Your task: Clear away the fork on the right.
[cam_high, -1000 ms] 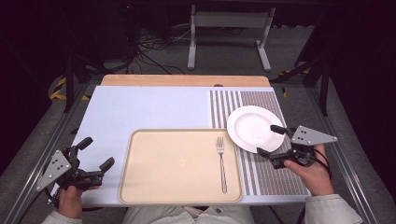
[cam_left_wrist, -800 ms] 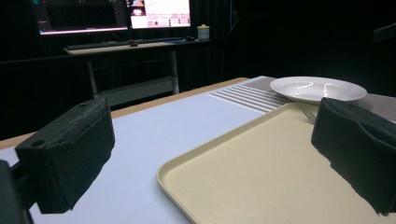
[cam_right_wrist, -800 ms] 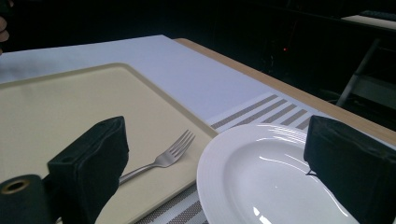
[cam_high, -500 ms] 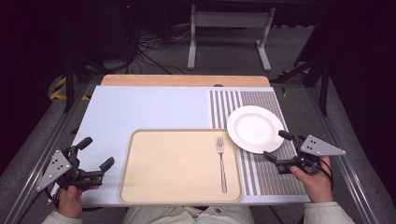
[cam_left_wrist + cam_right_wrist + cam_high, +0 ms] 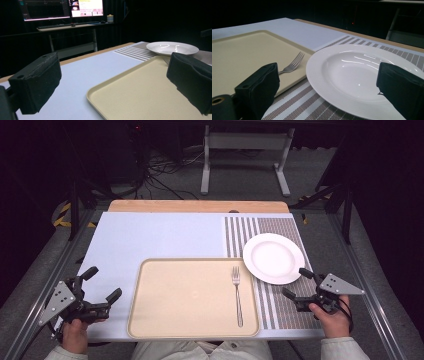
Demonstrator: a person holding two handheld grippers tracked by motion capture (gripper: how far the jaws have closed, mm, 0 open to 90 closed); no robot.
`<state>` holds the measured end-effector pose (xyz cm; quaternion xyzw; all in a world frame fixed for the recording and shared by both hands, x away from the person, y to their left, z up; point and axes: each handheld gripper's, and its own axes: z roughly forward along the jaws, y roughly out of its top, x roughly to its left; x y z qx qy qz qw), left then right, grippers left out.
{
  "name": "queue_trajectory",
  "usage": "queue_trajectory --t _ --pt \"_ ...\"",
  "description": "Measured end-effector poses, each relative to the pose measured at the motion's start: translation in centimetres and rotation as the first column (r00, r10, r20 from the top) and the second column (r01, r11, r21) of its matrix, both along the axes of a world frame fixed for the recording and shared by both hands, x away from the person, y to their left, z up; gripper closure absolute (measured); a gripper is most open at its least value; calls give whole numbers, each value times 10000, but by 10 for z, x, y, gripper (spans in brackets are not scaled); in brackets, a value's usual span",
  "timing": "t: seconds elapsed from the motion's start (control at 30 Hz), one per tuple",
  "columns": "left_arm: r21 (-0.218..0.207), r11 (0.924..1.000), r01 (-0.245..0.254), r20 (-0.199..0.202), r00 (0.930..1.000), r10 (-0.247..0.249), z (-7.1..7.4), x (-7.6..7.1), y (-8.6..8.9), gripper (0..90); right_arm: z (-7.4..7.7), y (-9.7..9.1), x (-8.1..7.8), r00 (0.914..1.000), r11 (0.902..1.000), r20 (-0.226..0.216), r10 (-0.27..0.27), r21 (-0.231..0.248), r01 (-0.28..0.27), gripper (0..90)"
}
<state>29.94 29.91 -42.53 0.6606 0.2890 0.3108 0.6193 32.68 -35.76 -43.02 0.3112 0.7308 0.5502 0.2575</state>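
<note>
A beige tray [image 5: 190, 295] lies at the table's near middle, with a metal fork [image 5: 237, 294] along its right side. A white plate [image 5: 273, 258] rests on the striped mat [image 5: 280, 227] to the right of the tray. My right gripper [image 5: 299, 282] is open just in front of the plate's near right rim, and its own view shows the plate [image 5: 359, 75] and the fork [image 5: 292, 65] between its pads. My left gripper [image 5: 102, 284] stands open at the table's near left corner, facing the tray [image 5: 145, 95]. Neither holds anything.
A pale blue mat [image 5: 160, 237] covers the table's left and middle. A wooden strip [image 5: 197, 206] runs along the far edge. Beyond it stand a stand's metal legs [image 5: 242, 162] and floor cables. Monitors [image 5: 62, 7] glow on a far desk.
My right gripper has drawn back from the plate toward the near right edge of the table, with the plate left on the mat. The left gripper has stayed put.
</note>
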Motion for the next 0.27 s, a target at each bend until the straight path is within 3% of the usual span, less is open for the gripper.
queue_trajectory --t 0.27 --pt "-54 10000 36 -27 10000 -36 0 1 1 4 0 1 0 9999 9999 95 -116 50 116 47"
